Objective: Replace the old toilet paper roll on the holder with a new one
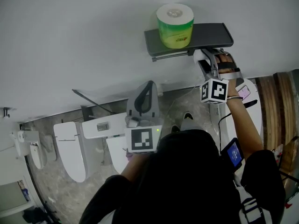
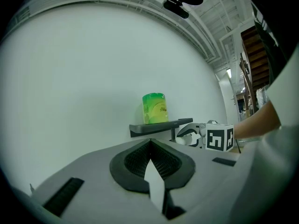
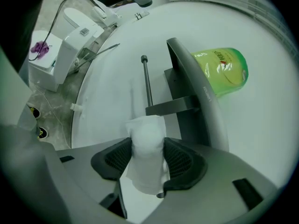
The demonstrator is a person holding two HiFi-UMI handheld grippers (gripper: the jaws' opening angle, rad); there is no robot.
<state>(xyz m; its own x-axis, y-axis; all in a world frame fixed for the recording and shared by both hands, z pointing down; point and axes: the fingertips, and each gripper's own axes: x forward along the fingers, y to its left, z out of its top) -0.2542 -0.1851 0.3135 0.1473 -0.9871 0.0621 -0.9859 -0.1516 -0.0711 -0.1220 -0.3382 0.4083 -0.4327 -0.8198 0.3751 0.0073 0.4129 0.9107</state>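
A new roll in green wrap stands upright on the dark shelf of the wall holder. Under the shelf runs the holder's thin bar, bare along its visible length. My right gripper is just under the shelf's right end, shut on the small white old roll, which sits at the bar's near end. My left gripper hangs lower and to the left, away from the holder, its jaws shut with nothing held.
The pale wall fills most of the head view. A white toilet and its cistern stand to the left on the stone floor. Wooden steps are at the far right. A small lit screen sits by the person's right arm.
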